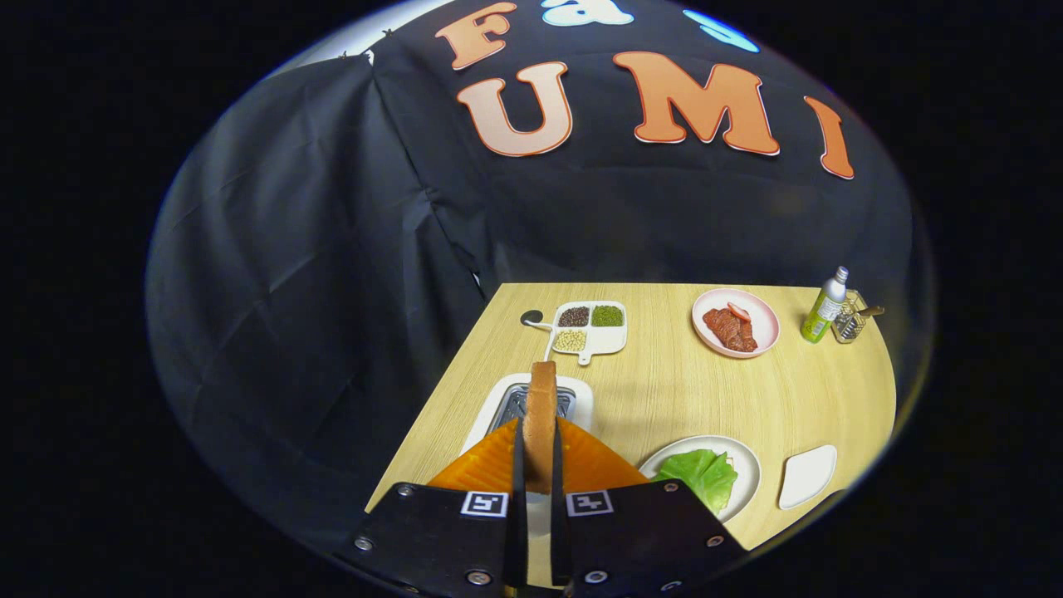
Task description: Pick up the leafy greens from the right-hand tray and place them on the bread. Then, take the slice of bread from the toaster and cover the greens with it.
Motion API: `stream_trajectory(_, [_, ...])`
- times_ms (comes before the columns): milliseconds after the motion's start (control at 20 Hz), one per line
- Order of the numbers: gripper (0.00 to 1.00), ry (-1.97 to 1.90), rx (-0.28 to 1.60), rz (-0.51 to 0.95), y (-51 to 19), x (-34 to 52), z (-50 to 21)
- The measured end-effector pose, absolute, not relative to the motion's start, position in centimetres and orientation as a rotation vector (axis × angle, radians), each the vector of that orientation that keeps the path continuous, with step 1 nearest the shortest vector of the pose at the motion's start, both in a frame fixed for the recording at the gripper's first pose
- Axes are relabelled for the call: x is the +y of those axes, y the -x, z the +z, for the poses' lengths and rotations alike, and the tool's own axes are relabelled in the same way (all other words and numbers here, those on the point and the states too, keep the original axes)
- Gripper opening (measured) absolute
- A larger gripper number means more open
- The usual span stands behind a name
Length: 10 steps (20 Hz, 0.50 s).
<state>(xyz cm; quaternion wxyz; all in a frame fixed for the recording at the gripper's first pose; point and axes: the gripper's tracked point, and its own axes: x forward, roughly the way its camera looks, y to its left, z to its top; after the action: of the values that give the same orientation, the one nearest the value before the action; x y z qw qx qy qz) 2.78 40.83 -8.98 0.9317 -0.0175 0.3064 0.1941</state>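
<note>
My gripper [538,465] is shut on a slice of bread [541,407], held edge-on and upright between the two orange fingers [486,465]. The slice sits above the white toaster [581,394], whose slots lie just beyond the fingertips. To the right of the fingers, a white round plate [743,465] carries the leafy greens [702,475]; any bread under the greens is hidden. A small white tray [807,476] lies empty further right.
A divided white dish [610,340] with beans and seeds stands beyond the toaster, a spoon [538,322] beside it. A pink plate [760,332] of meat, a green bottle [824,307] and a glass holder [851,320] stand at the far right. The table's left edge runs close to the toaster.
</note>
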Motion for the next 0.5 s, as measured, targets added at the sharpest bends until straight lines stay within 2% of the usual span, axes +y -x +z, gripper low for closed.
stream_trajectory(500, [0.11,-0.015,0.636,0.366,-3.2,35.1,-8.8])
